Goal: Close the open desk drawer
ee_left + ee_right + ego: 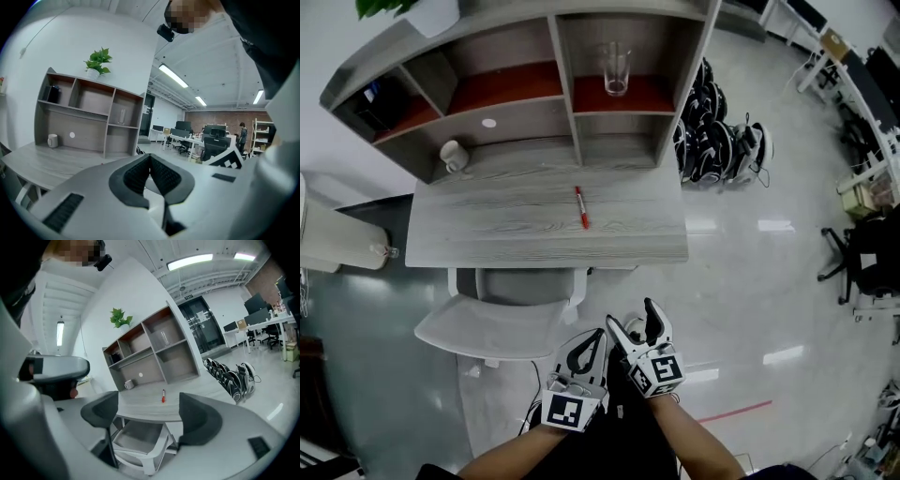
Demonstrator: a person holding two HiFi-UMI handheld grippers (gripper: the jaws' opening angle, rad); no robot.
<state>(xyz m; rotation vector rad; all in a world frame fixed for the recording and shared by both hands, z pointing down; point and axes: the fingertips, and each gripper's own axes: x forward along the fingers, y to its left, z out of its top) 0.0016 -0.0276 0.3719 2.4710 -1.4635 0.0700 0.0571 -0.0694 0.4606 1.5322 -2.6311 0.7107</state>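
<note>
Head view: finding the open drawer (499,330) jutting from under the desk (516,225), ahead and leftward, front edge running crosswise; holding the left hand-held gripper (597,337) nearer, jaws together; right hand-held gripper (630,313) spread, empty.

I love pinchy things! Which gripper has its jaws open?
The right gripper: its jaws stand wide apart, with nothing between them. The left gripper has its jaws pressed together.
</note>
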